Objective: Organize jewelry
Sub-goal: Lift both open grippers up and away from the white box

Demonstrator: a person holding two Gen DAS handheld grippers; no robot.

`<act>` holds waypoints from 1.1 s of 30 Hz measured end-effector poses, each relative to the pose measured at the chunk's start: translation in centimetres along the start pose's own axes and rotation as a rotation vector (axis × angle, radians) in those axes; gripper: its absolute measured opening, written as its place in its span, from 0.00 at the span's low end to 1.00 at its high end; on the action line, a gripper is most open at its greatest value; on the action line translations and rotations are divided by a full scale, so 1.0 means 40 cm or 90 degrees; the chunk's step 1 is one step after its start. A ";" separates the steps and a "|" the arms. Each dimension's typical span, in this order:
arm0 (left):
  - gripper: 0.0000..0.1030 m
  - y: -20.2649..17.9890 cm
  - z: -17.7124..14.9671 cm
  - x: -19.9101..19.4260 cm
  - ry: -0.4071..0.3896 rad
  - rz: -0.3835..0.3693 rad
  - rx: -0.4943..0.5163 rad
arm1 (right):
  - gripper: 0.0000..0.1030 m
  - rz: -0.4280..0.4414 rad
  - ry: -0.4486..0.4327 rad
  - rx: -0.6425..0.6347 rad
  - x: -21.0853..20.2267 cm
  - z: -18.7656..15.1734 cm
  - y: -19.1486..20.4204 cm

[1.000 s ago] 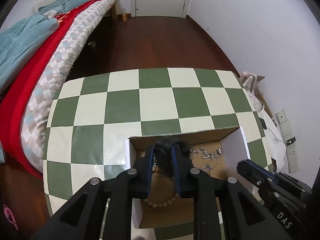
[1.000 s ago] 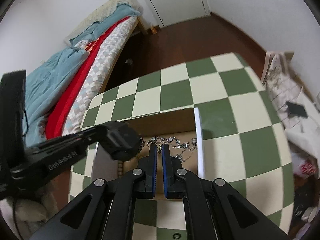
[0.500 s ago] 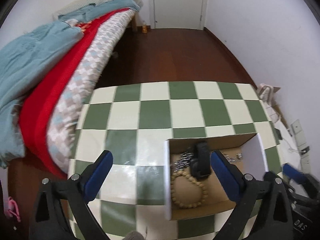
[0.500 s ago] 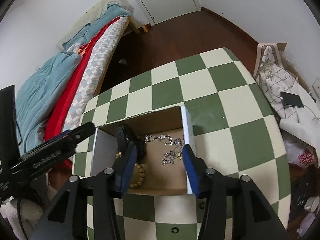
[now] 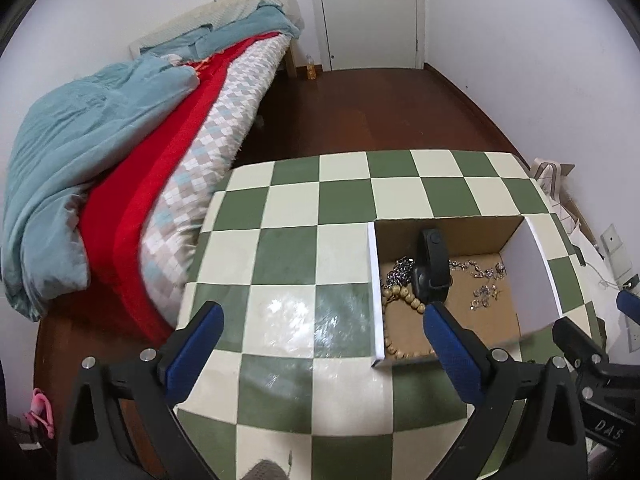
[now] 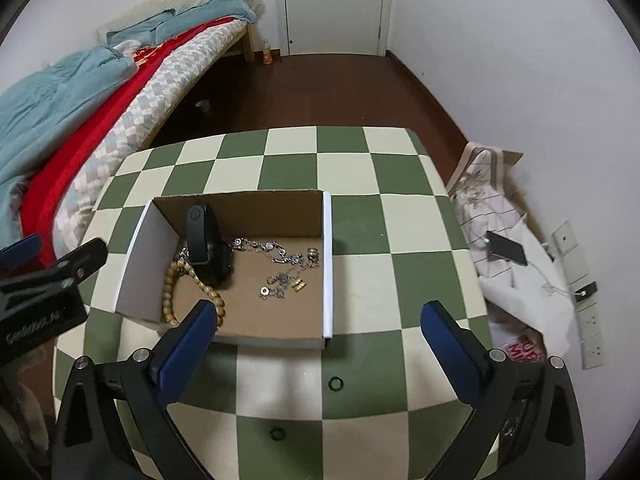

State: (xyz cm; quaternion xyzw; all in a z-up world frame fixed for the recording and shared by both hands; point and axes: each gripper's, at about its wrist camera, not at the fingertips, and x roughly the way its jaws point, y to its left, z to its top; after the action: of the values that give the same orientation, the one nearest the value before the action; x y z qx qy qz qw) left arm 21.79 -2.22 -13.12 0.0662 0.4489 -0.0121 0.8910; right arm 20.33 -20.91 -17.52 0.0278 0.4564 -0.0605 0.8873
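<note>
An open cardboard box (image 5: 532, 264) (image 6: 327, 264) sits on the green-and-cream checkered table (image 5: 300, 264) (image 6: 360, 168). Inside it lie a black wristband (image 5: 432, 268) (image 6: 206, 246), a wooden bead bracelet (image 5: 400, 304) (image 6: 172, 292), and silver chains (image 5: 480, 276) (image 6: 280, 264). My left gripper (image 5: 320, 332) is open and empty, above the table to the left of the box. My right gripper (image 6: 318, 328) is open and empty, above the box's near edge.
A bed (image 5: 160, 128) with teal and red blankets stands left of the table. Bags, a phone (image 6: 506, 248) and wall sockets (image 6: 576, 280) lie at the right by the wall. Two small dark rings (image 6: 335, 384) rest on the table near me.
Both grippers opened and pulled back and up from the box. The left gripper let go of the black wristband, which now lies in the box.
</note>
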 end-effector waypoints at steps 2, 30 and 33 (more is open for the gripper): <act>0.99 0.005 -0.009 -0.023 -0.007 -0.005 -0.005 | 1.00 -0.003 -0.001 0.000 -0.014 -0.008 -0.001; 0.99 0.016 -0.086 -0.423 -0.139 -0.062 -0.037 | 1.00 -0.026 -0.171 0.019 -0.492 -0.111 -0.041; 0.99 0.011 -0.099 -0.425 -0.144 -0.053 -0.042 | 1.00 -0.020 -0.181 0.025 -0.524 -0.126 -0.048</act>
State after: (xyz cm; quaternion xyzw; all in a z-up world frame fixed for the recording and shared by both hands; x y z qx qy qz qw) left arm 8.52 -1.93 -1.79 0.0168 0.3480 -0.0417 0.9364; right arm 3.93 -20.56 -3.38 0.0291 0.3254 -0.0867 0.9411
